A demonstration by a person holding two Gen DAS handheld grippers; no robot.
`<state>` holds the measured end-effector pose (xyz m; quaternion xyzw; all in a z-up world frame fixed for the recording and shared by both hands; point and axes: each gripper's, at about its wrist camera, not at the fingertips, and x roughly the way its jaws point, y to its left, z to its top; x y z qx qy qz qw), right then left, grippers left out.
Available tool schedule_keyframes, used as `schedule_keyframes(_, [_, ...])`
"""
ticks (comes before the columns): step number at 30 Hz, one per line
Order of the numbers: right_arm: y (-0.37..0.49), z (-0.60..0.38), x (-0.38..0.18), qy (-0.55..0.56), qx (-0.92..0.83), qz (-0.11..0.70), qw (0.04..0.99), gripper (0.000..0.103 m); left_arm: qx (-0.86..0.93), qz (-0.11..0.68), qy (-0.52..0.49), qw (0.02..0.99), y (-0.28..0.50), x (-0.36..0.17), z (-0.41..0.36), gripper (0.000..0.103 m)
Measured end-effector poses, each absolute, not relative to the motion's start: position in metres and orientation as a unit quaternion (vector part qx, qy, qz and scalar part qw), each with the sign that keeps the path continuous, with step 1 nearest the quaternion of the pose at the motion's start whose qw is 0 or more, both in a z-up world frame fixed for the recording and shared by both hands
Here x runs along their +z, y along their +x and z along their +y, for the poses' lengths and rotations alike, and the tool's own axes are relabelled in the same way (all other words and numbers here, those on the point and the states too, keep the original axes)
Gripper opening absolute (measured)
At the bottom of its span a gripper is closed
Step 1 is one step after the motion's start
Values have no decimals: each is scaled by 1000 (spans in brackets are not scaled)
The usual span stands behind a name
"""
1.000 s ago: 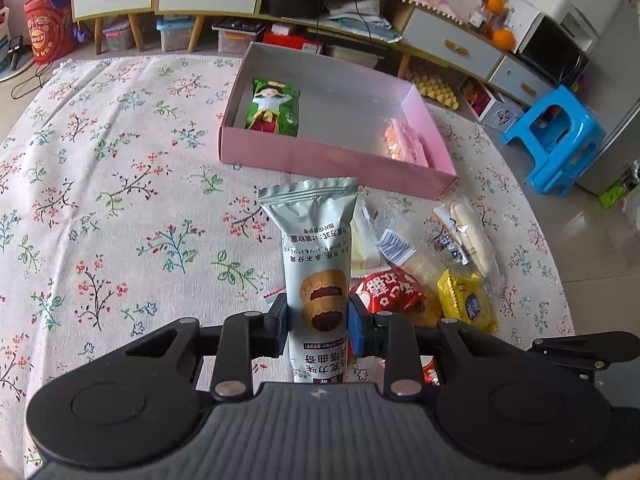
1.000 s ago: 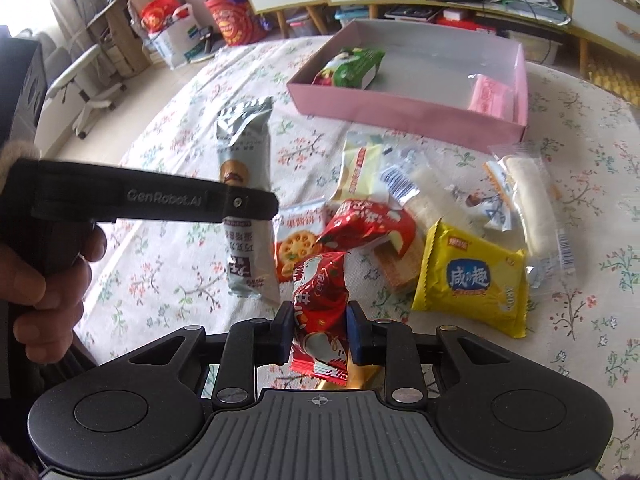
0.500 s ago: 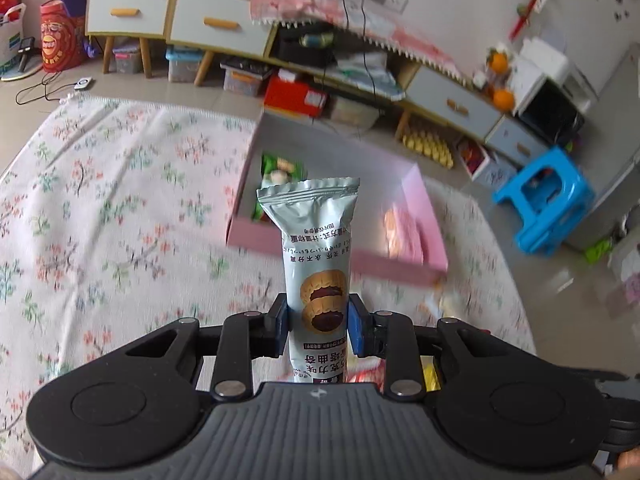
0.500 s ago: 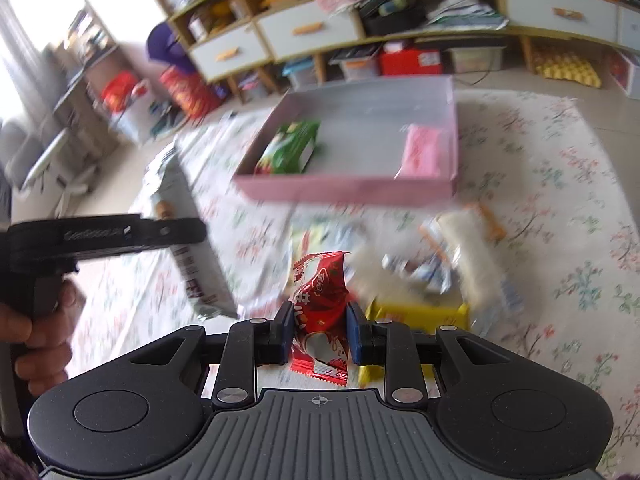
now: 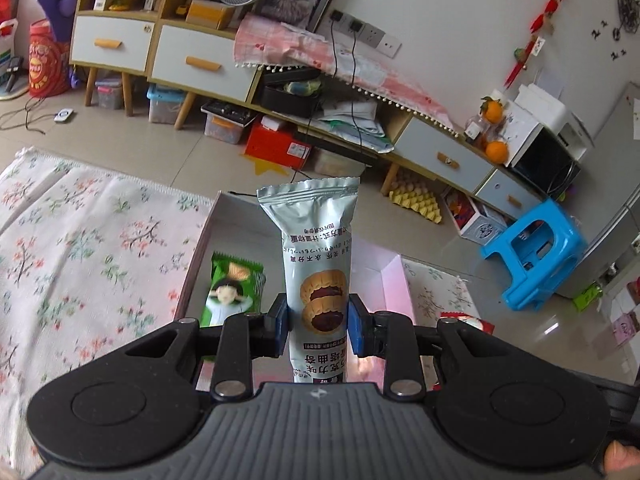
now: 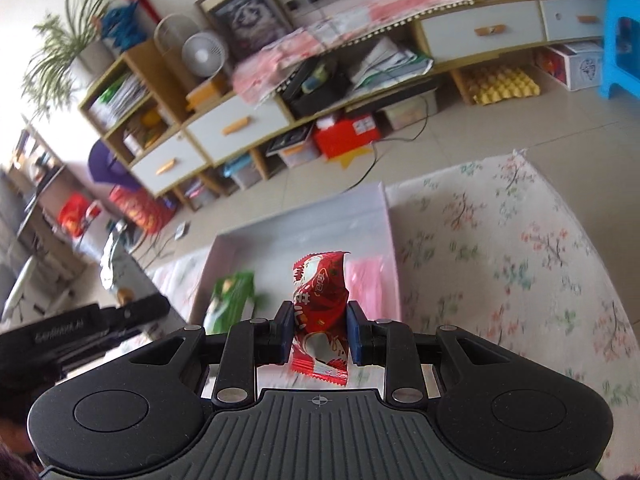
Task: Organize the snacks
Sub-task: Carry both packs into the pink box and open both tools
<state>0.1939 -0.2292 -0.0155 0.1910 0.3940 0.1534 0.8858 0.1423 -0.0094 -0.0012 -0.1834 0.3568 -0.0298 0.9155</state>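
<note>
My left gripper (image 5: 318, 326) is shut on a tall silver-grey cookie packet (image 5: 316, 264), held upright over the near edge of the pink box (image 5: 394, 280). A green snack packet (image 5: 230, 294) lies inside the box at the left. My right gripper (image 6: 319, 334) is shut on a red snack packet (image 6: 320, 300), above the same pink box (image 6: 386, 216), where the green packet (image 6: 232, 300) and a pink packet (image 6: 368, 284) lie. The left gripper with its silver packet (image 6: 114, 268) shows at the left of the right wrist view.
The box sits on a floral tablecloth (image 5: 80, 248). Beyond the table edge are a tiled floor, low cabinets with drawers (image 5: 192, 64) and a blue stool (image 5: 532, 256). A red packet (image 5: 464, 318) lies right of the box.
Both grippers have lifted and moved forward from the snack pile to over the pink box, each keeping its packet. The loose snacks have dropped out of view. The right gripper has rolled.
</note>
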Motion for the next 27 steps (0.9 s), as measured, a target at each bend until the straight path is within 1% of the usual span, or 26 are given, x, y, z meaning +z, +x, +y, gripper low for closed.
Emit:
schedule_keyframes(4, [206, -230, -29, 192, 139, 404, 883, 26, -18, 362, -169, 916, 153, -9, -8, 27])
schedule_keyframes(11, [216, -221, -33, 202, 150, 400, 882, 26, -12, 380, -136, 915, 164, -16, -8, 27])
schedule_keyframes(20, [228, -194, -47, 180, 150, 415, 879, 27, -6, 383, -102, 918, 168, -18, -13, 27])
schedule_keyframes(24, [230, -195, -50, 184, 144, 419, 877, 29, -4, 384, -102, 918, 168, -17, -12, 29])
schedule_keyframes(27, [230, -196, -52, 190, 136, 424, 875, 30, 1, 387, -92, 918, 170, -17, -13, 28])
